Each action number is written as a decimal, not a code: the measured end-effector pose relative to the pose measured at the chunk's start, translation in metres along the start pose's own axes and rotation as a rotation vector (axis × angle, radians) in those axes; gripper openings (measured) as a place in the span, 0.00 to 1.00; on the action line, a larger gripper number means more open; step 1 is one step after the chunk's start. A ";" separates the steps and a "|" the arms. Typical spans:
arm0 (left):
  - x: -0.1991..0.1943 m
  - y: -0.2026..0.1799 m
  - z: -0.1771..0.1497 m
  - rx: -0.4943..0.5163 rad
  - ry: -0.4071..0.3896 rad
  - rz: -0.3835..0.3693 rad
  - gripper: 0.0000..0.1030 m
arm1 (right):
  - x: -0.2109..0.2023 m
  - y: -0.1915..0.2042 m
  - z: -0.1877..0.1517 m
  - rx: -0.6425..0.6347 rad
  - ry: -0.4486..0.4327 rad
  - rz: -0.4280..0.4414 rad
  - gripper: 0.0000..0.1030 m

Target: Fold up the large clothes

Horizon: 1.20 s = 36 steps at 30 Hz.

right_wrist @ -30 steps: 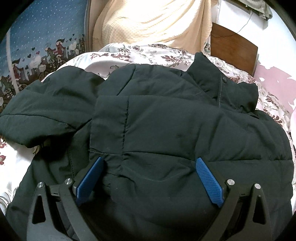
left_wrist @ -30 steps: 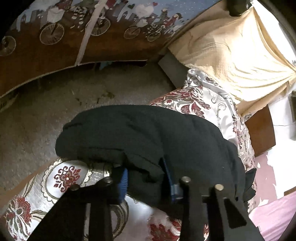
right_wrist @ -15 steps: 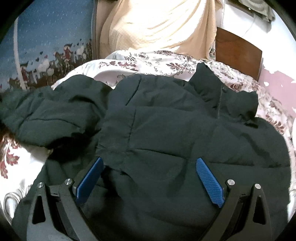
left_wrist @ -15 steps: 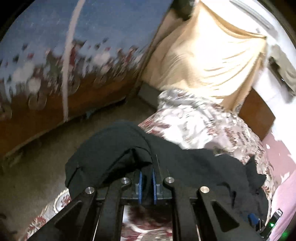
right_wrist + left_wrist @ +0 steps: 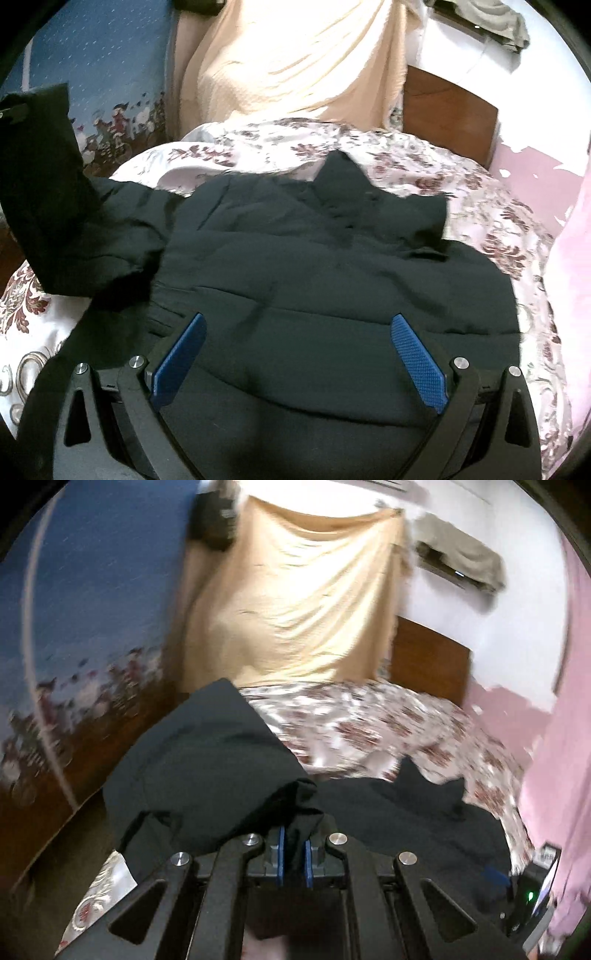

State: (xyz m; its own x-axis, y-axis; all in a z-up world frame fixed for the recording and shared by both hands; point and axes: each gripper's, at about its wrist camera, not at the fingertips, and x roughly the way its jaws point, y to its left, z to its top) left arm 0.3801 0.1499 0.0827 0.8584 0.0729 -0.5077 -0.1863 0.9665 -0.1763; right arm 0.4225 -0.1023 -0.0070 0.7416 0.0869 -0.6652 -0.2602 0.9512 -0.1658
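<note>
Our left gripper (image 5: 291, 853) pinches the sleeve (image 5: 40, 177) of the padded black jacket (image 5: 314, 266) spread mid-frame on the floral bedspread (image 5: 480, 221), our right gripper (image 5: 295, 354) gaping empty above it; soft, bulky and slippery, it seems best taken at seams.

Left wrist view smeared throughout: floral bedspread (image 5: 388, 720) pattern unreadable, blue wall hanging (image 5: 92, 609) figures mere streaks. Black jacket (image 5: 221, 760) fold swallowed between left gripper (image 5: 292, 853) pads, depth of bite hidden. Jacket hem (image 5: 295, 424) lost behind right gripper (image 5: 295, 354) frame. Raised sleeve (image 5: 40, 166) cut by left edge.
</note>
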 end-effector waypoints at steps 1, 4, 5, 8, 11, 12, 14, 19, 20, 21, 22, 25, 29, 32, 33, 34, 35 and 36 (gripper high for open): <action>0.000 -0.014 -0.001 0.025 0.003 -0.013 0.07 | -0.003 -0.009 -0.001 0.008 0.000 -0.011 0.96; 0.005 -0.057 -0.009 0.100 0.025 -0.066 0.07 | -0.012 -0.041 -0.006 0.035 0.002 -0.038 0.96; 0.006 -0.067 -0.011 0.117 0.032 -0.080 0.07 | -0.015 -0.052 -0.009 0.047 0.003 -0.048 0.96; 0.012 -0.108 -0.026 0.190 0.070 -0.131 0.07 | -0.021 -0.089 -0.023 0.084 0.014 -0.082 0.96; 0.019 -0.139 -0.047 0.257 0.097 -0.162 0.07 | -0.025 -0.125 -0.040 0.122 0.037 -0.118 0.96; 0.022 -0.148 -0.055 0.277 0.108 -0.172 0.07 | -0.025 -0.137 -0.046 0.134 0.044 -0.127 0.96; 0.028 -0.162 -0.070 0.306 0.136 -0.193 0.07 | -0.023 -0.152 -0.057 0.161 0.060 -0.137 0.96; 0.044 -0.185 -0.110 0.351 0.231 -0.290 0.07 | -0.011 -0.185 -0.086 0.255 0.110 -0.122 0.96; 0.045 -0.187 -0.116 0.356 0.253 -0.311 0.08 | -0.009 -0.188 -0.090 0.268 0.114 -0.112 0.96; 0.046 -0.189 -0.124 0.365 0.288 -0.327 0.08 | -0.005 -0.190 -0.093 0.283 0.118 -0.099 0.96; 0.047 -0.190 -0.129 0.370 0.311 -0.329 0.09 | -0.002 -0.191 -0.095 0.297 0.120 -0.086 0.96; 0.041 -0.194 -0.140 0.398 0.331 -0.351 0.18 | 0.004 -0.193 -0.098 0.326 0.119 -0.062 0.96; 0.028 -0.184 -0.145 0.363 0.365 -0.443 0.63 | 0.005 -0.191 -0.098 0.368 0.086 0.027 0.96; 0.010 -0.171 -0.145 0.333 0.342 -0.484 0.83 | 0.008 -0.185 -0.095 0.432 0.062 0.173 0.96; 0.007 -0.169 -0.145 0.337 0.345 -0.488 0.83 | 0.010 -0.182 -0.093 0.465 0.052 0.258 0.96; 0.003 -0.165 -0.146 0.342 0.357 -0.493 0.84 | 0.012 -0.178 -0.090 0.481 0.049 0.305 0.96; -0.002 -0.159 -0.147 0.342 0.366 -0.490 0.84 | 0.012 -0.174 -0.089 0.487 0.046 0.329 0.96; -0.004 -0.154 -0.147 0.341 0.373 -0.478 0.84 | 0.014 -0.168 -0.087 0.495 0.044 0.366 0.96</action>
State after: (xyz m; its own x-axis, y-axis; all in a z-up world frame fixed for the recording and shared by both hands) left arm 0.3352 -0.0356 -0.0122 0.5760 -0.4103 -0.7070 0.3840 0.8993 -0.2090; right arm 0.4227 -0.2864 -0.0514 0.6292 0.4314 -0.6465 -0.1669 0.8874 0.4296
